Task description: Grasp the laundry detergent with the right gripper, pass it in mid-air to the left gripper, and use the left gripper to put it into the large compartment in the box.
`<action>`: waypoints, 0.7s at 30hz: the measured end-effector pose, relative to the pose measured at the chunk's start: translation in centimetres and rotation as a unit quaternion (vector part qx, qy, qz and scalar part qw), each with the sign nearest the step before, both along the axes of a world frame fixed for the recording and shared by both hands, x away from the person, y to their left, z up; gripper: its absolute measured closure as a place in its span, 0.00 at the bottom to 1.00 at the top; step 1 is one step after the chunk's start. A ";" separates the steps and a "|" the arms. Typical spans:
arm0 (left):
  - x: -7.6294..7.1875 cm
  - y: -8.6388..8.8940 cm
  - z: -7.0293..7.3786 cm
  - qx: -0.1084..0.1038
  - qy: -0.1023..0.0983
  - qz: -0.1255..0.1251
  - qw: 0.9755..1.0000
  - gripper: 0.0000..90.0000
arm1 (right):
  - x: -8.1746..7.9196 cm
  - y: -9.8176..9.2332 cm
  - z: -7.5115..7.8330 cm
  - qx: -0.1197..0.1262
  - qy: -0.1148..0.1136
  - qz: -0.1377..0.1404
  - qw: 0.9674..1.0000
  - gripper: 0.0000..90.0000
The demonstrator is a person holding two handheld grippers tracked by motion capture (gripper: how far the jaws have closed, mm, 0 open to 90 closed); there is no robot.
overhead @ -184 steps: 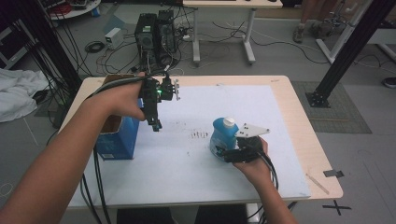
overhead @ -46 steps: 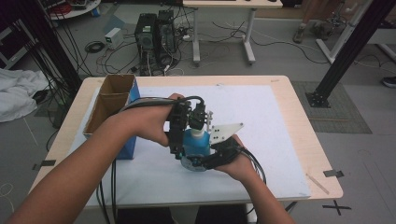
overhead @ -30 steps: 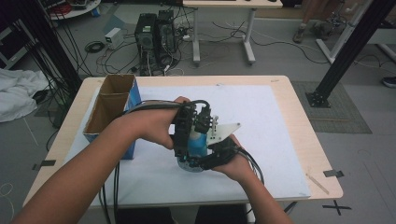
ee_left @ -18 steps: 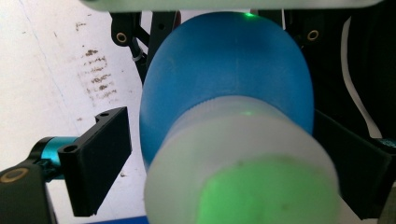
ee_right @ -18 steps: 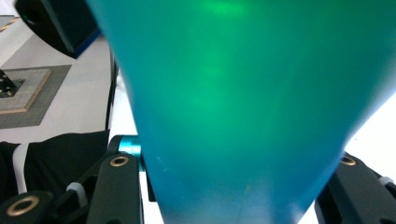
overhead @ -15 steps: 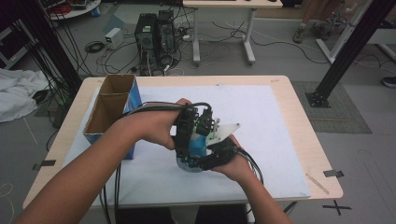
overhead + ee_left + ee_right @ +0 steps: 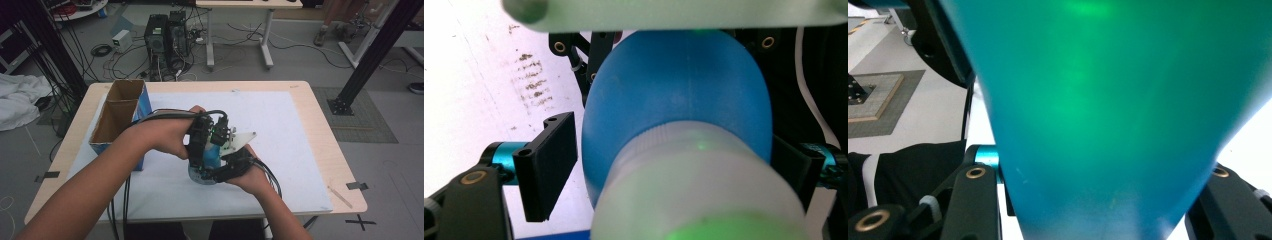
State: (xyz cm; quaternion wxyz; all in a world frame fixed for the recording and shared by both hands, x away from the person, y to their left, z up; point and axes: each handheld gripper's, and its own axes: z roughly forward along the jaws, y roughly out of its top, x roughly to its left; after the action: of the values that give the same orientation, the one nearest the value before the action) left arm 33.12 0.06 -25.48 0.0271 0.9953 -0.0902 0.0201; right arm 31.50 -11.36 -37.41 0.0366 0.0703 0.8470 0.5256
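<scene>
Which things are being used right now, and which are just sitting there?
In use: round blue plastic bottle with a white cap; left gripper; right gripper.

Just sitting there: open blue cardboard box; white sheet on the table; computer towers on the floor.

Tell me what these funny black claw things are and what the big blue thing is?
Those claws are grippers: a person holds one in each hand and squeezes things with them like tongs. One picture looks down from above the table. The other two come from little cameras riding on the grippers, so everything there looks huge and blurry.

The blue thing is a blue bottle with a whitish cap. The right gripper is clamped on the bottle's blue body, holding it over the white sheet. The left gripper comes from above: its jaws have just been closing in around the cap, but the jaw you can see has a gap beside it. At the table's left stands an open cardboard box with blue sides.
</scene>
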 end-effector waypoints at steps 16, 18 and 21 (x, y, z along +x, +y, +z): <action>0.0 -0.1 -0.1 0.006 0.000 -0.004 1.000 0.28 | 0.0 0.1 0.0 -0.003 -0.004 0.001 1.000 0.52; 0.0 0.0 0.0 0.007 0.000 -0.003 1.000 0.30 | 0.0 0.1 0.0 -0.001 -0.001 0.002 1.000 0.52; 0.0 0.0 -0.1 0.008 -0.001 -0.004 1.000 0.32 | 0.0 0.1 0.0 -0.001 -0.004 0.001 1.000 0.52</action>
State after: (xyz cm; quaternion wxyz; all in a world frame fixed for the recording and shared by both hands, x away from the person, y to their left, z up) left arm 33.12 0.06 -25.54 0.0191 0.9951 -0.0948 0.0198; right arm 31.46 -11.26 -37.38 0.0396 0.0676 0.8475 0.5250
